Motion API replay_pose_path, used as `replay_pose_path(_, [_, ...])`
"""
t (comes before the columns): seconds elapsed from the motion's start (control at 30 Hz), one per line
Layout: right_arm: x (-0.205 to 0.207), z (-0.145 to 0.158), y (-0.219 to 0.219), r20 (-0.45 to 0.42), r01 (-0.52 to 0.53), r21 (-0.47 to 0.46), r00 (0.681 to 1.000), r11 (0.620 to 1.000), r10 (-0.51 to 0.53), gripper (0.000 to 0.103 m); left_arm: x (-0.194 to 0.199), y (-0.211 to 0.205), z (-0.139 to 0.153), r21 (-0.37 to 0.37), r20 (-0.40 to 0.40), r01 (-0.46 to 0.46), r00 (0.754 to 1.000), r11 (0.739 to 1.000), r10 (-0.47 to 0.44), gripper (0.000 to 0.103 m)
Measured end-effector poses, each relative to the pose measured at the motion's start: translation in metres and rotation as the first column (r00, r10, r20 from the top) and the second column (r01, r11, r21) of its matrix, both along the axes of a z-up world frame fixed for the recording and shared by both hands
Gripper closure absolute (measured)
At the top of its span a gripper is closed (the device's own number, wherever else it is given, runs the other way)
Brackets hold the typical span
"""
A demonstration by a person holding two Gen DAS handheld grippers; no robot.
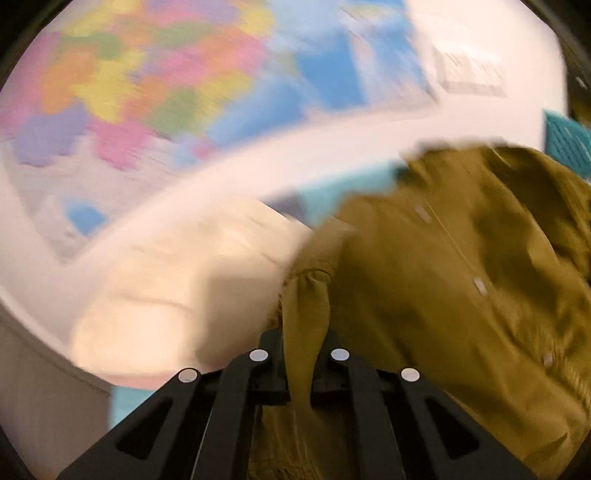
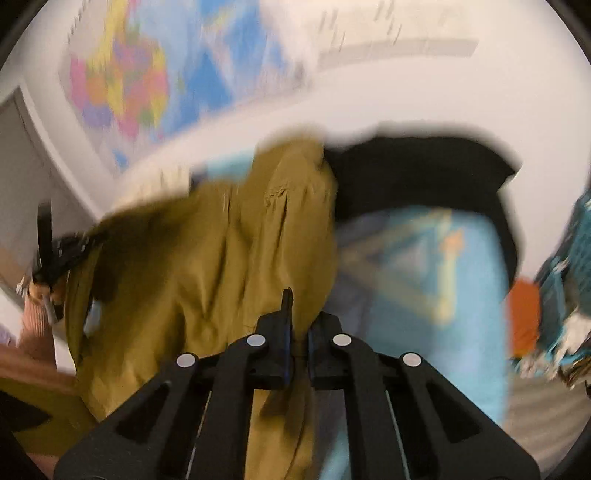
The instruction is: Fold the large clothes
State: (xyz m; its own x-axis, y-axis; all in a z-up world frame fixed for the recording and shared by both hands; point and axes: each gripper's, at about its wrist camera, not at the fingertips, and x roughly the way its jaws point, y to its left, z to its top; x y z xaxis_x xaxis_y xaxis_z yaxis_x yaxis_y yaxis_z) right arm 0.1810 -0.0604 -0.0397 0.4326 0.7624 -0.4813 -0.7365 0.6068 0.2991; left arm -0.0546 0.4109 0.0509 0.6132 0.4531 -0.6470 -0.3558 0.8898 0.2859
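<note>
An olive-mustard button-front garment hangs in the air, blurred by motion. My left gripper is shut on a bunched fold of it, which passes between the jaws. In the right wrist view the same garment spreads to the left, and my right gripper is shut on its edge. The left gripper shows at the far left of that view, holding the other end, with a hand in a pink sleeve below it.
A colourful wall map hangs on the white wall. A light blue patterned surface lies below, with a black cloth at its far end. A teal crate and an orange object sit to the right.
</note>
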Motion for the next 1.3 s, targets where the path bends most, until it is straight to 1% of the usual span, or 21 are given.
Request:
replay_pose_path(0.07, [0.017,0.016,-0.025,0.025,0.096,0.025,0.995,0.995,-0.097,0.097,0.005,0.024,0.024,0.035,0.047,-0.063,0.997,0.997,0.061,0.1])
replay_pose_path(0.13, [0.035,0.008,-0.033,-0.016,0.132,0.03,0.991,0.991,-0.131,0.097,0.014,0.042,0.035,0.095,0.062,-0.127,0.991,0.987,0.121,0.099])
replay_pose_path(0.2, [0.059,-0.019,-0.031,-0.092,0.187,-0.003,0.978,0.982,-0.186,0.097,0.033,0.065,0.018,0.179,0.037,-0.194,0.981,0.964,0.191,0.096])
replay_pose_path(0.23, [0.069,-0.037,-0.024,-0.132,0.2,-0.048,0.97,0.979,-0.205,0.094,0.049,0.08,-0.004,0.236,-0.026,-0.228,0.97,0.944,0.241,0.093])
replay_pose_path(0.27, [0.077,-0.053,-0.017,-0.154,0.234,-0.112,0.956,0.966,-0.249,0.088,0.052,0.092,-0.018,0.283,-0.077,-0.265,0.952,0.922,0.297,0.084])
replay_pose_path(0.3, [0.079,-0.062,-0.011,-0.155,0.258,-0.162,0.947,0.952,-0.283,0.072,0.043,0.089,-0.033,0.307,-0.107,-0.289,0.936,0.907,0.334,0.072])
replay_pose_path(0.33, [0.077,-0.069,-0.007,-0.161,0.264,-0.177,0.943,0.948,-0.292,0.065,0.044,0.09,-0.051,0.329,-0.145,-0.29,0.925,0.899,0.352,0.067])
replay_pose_path(0.4, [0.064,-0.062,-0.01,-0.15,0.281,-0.111,0.943,0.953,-0.296,0.049,0.032,0.088,-0.066,0.331,-0.163,-0.263,0.93,0.906,0.329,0.061])
replay_pose_path(0.43, [0.053,-0.053,-0.015,-0.132,0.285,-0.065,0.947,0.956,-0.292,0.04,0.023,0.086,-0.06,0.316,-0.13,-0.259,0.941,0.913,0.313,0.055])
replay_pose_path(0.47, [0.034,-0.041,-0.022,-0.094,0.263,-0.001,0.96,0.965,-0.262,0.039,0.011,0.085,-0.052,0.261,-0.1,-0.253,0.953,0.932,0.287,0.04])
replay_pose_path(0.53, [0.007,-0.027,-0.024,-0.051,0.208,0.043,0.977,0.977,-0.206,0.032,-0.018,0.083,-0.026,0.1,-0.019,-0.205,0.978,0.974,0.207,0.038])
replay_pose_path(0.6, [-0.028,-0.026,-0.014,-0.052,0.071,0.069,0.996,0.995,-0.067,0.025,-0.041,0.07,-0.008,0.041,0.057,-0.144,0.988,0.989,0.142,0.033])
replay_pose_path(0.7, [-0.061,-0.053,0.008,-0.148,-0.081,0.052,0.985,0.995,0.087,0.026,-0.067,0.033,0.0,-0.003,0.082,-0.03,0.996,1.0,0.03,0.026])
replay_pose_path(0.8, [-0.087,-0.095,0.029,-0.297,-0.175,0.069,0.936,0.982,0.188,0.026,-0.081,-0.008,-0.021,-0.076,0.034,0.087,0.996,0.993,-0.085,0.02])
replay_pose_path(0.87, [-0.102,-0.115,0.038,-0.359,-0.194,0.079,0.91,0.978,0.209,0.026,-0.079,-0.028,-0.047,-0.097,-0.042,0.124,0.991,0.987,-0.129,0.02])
replay_pose_path(0.93, [-0.11,-0.126,0.045,-0.389,-0.202,0.107,0.893,0.973,0.228,0.027,-0.074,-0.041,-0.074,-0.025,-0.132,0.1,0.986,0.995,-0.102,0.022])
replay_pose_path(1.0, [-0.121,-0.13,0.056,-0.38,-0.211,0.117,0.893,0.97,0.24,0.028,-0.07,-0.035,-0.089,-0.029,-0.176,0.066,0.982,0.997,-0.07,0.044])
replay_pose_path(1.03, [-0.126,-0.128,0.062,-0.361,-0.217,0.121,0.899,0.969,0.247,0.045,-0.07,-0.03,-0.092,-0.046,-0.183,0.045,0.982,0.998,-0.053,0.05])
replay_pose_path(1.1, [-0.129,-0.128,0.07,-0.381,-0.24,0.128,0.884,0.962,0.271,0.087,-0.072,-0.01,-0.089,-0.062,-0.169,-0.025,0.986,0.998,0.014,0.081])
replay_pose_path(1.2, [-0.139,-0.103,0.054,-0.309,-0.251,0.116,0.911,0.961,0.275,0.091,-0.083,0.024,-0.072,-0.039,-0.139,-0.152,0.98,0.988,0.145,0.09])
replay_pose_path(1.3, [-0.134,-0.056,-0.004,-0.204,-0.142,0.158,0.964,0.977,0.174,0.093,-0.099,0.057,-0.059,0.088,-0.133,-0.306,0.939,0.948,0.316,0.091])
